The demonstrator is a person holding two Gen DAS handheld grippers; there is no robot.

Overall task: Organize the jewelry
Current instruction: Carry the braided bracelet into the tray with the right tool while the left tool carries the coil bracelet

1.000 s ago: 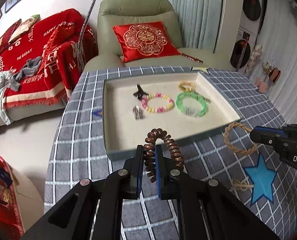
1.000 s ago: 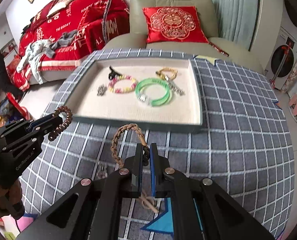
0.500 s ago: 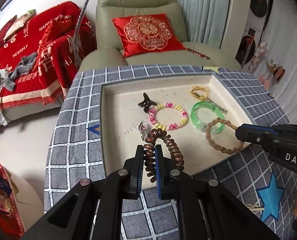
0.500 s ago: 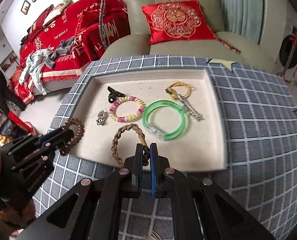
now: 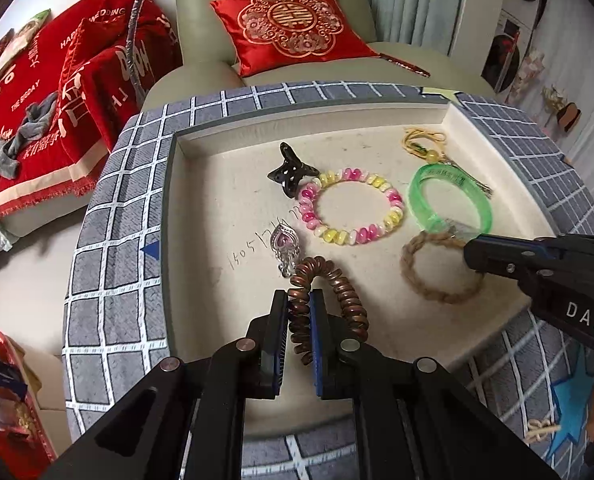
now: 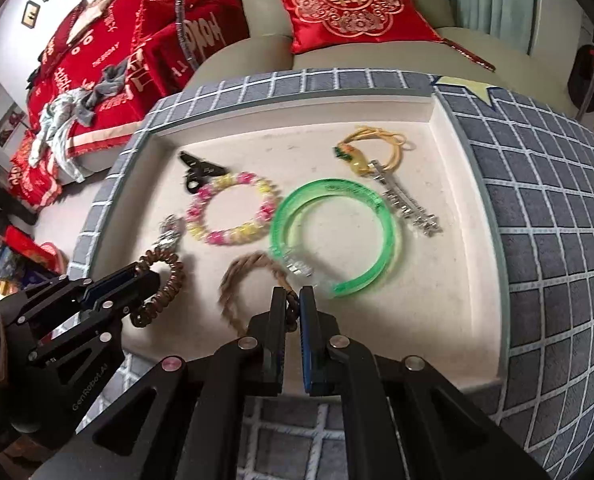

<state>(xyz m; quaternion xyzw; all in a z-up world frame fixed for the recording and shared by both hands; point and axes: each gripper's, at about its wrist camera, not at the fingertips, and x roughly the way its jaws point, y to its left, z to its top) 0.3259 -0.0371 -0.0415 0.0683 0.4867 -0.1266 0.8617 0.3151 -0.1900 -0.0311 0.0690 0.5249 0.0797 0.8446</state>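
Brown coiled bracelet (image 5: 329, 300): pinched between the pads of the left gripper (image 5: 299, 312), its loop hanging over the near part of the cream tray (image 5: 201, 320), just beside the silver pendant (image 5: 284, 246). Braided rope bracelet (image 6: 249, 284): clamped by the right gripper (image 6: 293, 310), loop over the tray floor near the green bangle (image 6: 333, 236). Both grippers point steeply downward, side by side over the tray's near edge. Also in the tray: pink-and-yellow beaded bracelet (image 5: 351, 210), black hair clip (image 5: 291, 170), yellow cord charm (image 6: 371, 146). Whether either held bracelet touches the tray cannot be told.
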